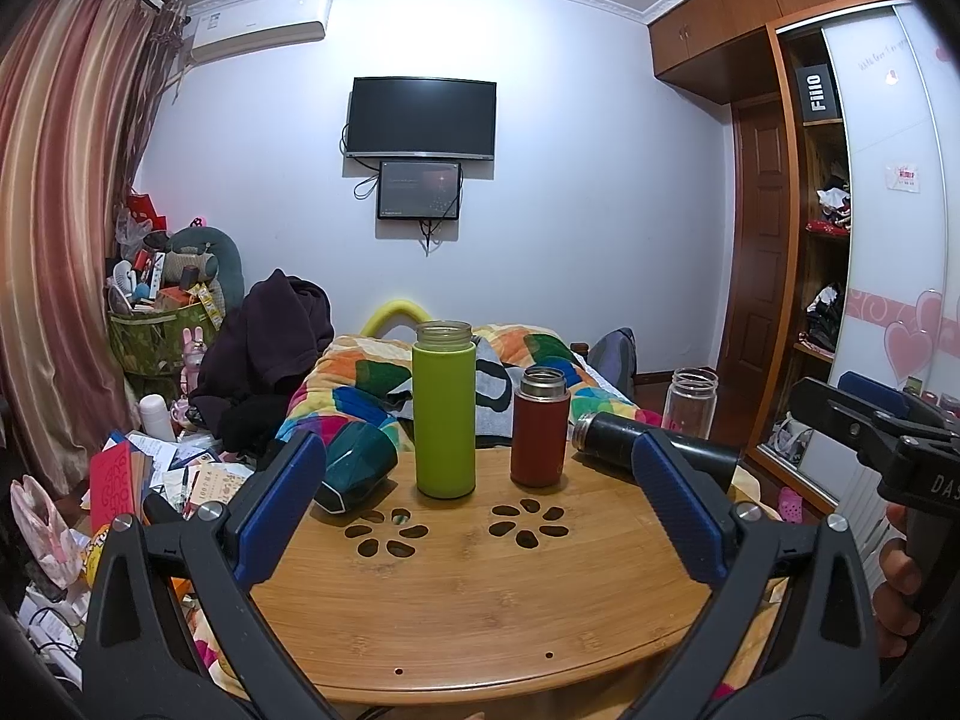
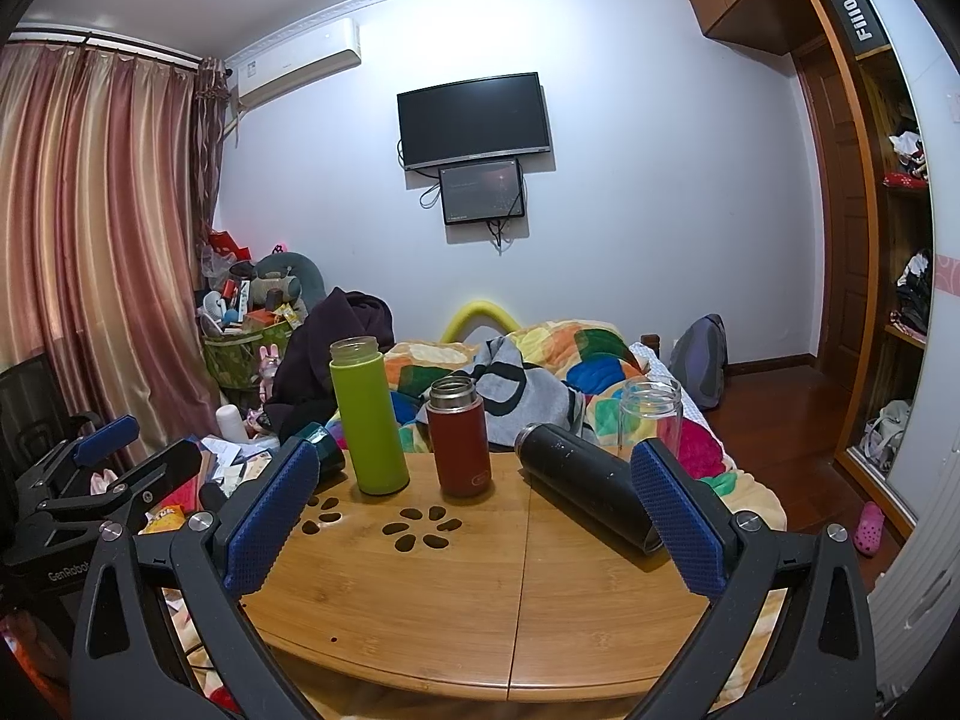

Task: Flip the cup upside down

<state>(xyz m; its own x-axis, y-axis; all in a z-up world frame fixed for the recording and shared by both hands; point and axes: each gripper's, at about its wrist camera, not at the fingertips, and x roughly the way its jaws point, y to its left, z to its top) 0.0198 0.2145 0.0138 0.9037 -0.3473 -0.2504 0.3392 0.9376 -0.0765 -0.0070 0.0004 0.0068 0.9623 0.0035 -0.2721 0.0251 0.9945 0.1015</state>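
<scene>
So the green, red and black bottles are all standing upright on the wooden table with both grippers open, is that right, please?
Not quite: the black bottle lies on its side, as the right wrist view shows. The green bottle and red bottle do stand upright on the wooden table, and the left gripper and right gripper are open.

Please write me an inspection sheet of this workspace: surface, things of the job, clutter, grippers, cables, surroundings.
Surface: round bamboo table with flower-shaped cut-outs, set over a bed.
Job's things: green bottle and red flask upright, mouths open; black flask lying on its side; clear jar upright at the far right; dark teal cup on its side at the left edge.
Clutter: papers and boxes left of the table.
Grippers: left gripper and right gripper, jaws wide apart, holding nothing.
Cables: wires hang below the wall screens.
Surroundings: curtains, wardrobe, patchwork quilt.
</scene>
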